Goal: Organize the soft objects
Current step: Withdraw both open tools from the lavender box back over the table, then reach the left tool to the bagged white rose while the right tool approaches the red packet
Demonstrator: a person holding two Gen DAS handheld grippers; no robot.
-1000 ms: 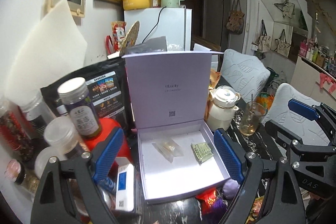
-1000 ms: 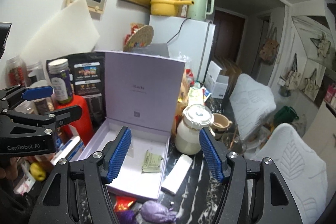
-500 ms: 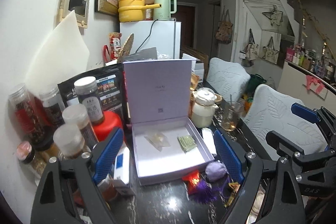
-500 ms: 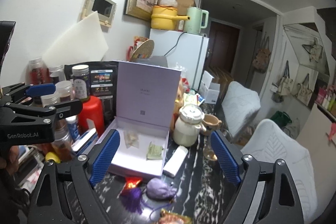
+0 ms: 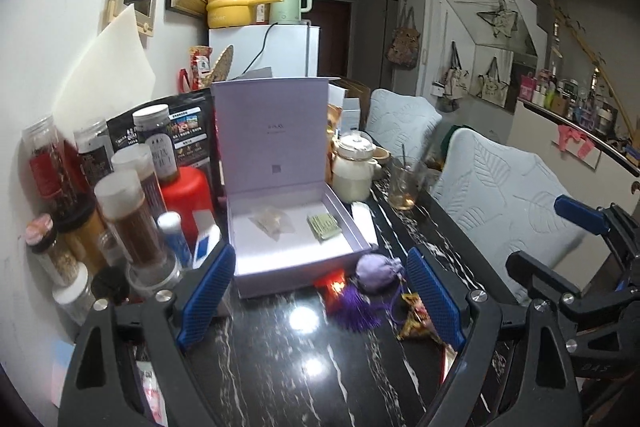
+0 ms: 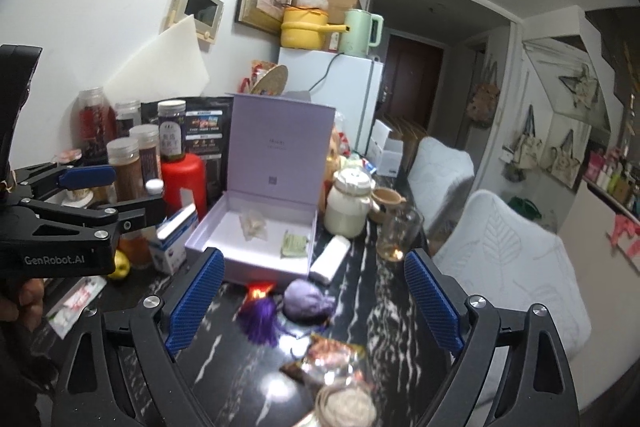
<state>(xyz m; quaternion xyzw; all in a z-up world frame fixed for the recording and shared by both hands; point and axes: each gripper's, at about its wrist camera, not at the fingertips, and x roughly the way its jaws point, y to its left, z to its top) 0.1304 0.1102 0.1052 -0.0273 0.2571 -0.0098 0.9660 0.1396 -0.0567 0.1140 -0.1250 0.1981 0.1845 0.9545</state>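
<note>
An open lilac box (image 5: pixel 296 263) (image 6: pixel 208 243) stands on the black marble table, lid upright. Inside lie a clear sachet (image 5: pixel 272 221) (image 6: pixel 253 224) and a green packet (image 5: pixel 323 225) (image 6: pixel 294 245). In front of the box lie a lilac pouch (image 5: pixel 374 269) (image 6: pixel 306 303), a purple tassel with a red charm (image 5: pixel 352 307) (image 6: pixel 260 319) and a gold-red sachet (image 5: pixel 416 317) (image 6: pixel 332 353). My left gripper (image 5: pixel 316 299) is open and empty, just short of the box front. My right gripper (image 6: pixel 312 301) is open and empty, above the pouch and tassel.
Several jars and a red canister (image 5: pixel 188 195) crowd the left. A white teapot (image 5: pixel 354 167), a glass (image 5: pixel 404 183) and a white bar (image 6: pixel 330 259) stand right of the box. White padded chairs (image 5: pixel 500 195) line the table's right edge. A twine-wrapped pouch (image 6: pixel 344 403) lies nearest.
Both grippers have pulled back and up from the box. The pouch, tassel and gold-red sachet in front of the box have come into view. Both stay open and empty.
</note>
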